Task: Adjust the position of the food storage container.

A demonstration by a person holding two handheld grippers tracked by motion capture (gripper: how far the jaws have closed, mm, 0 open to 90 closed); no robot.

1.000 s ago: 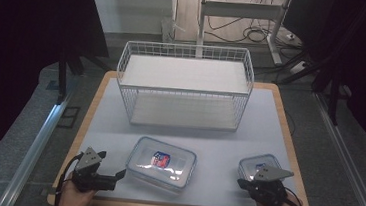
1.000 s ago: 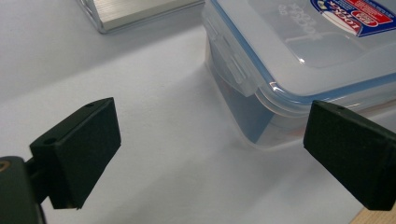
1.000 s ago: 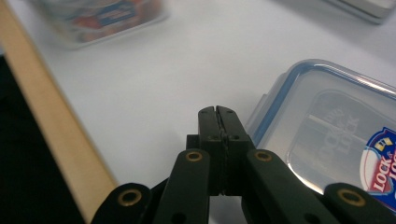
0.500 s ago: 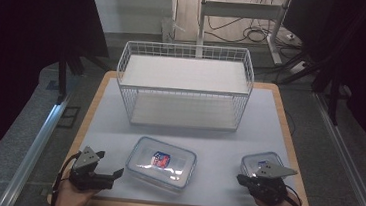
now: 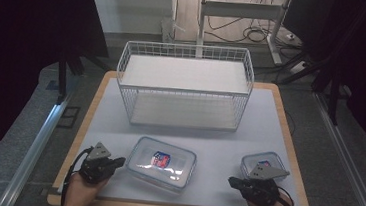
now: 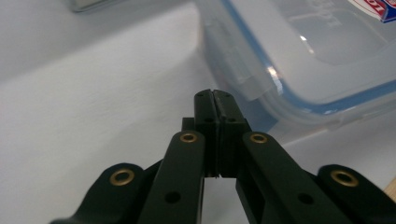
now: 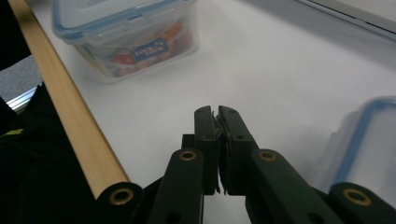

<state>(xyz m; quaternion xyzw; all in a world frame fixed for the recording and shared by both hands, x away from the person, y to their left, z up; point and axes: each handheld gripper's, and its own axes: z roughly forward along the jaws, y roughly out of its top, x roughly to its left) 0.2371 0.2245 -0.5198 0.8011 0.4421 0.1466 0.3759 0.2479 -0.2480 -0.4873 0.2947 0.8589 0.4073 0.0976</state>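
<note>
Left gripper (image 5: 121, 162): lower left of the high view, fingers just drawn together on nothing, tips just beside the large container's side latch.
Large container (image 5: 161, 163): lower centre on the table (image 5: 270, 120); stiff, smooth, likely slippery plastic; best gripped at a latch or rim.
Small container (image 5: 262, 163): lower right.
Right gripper (image 5: 231, 181): fingers together, holding nothing.

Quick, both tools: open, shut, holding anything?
Left tool: just closed, shut, empty, beside the large container.
Right tool: shut, empty.
</note>
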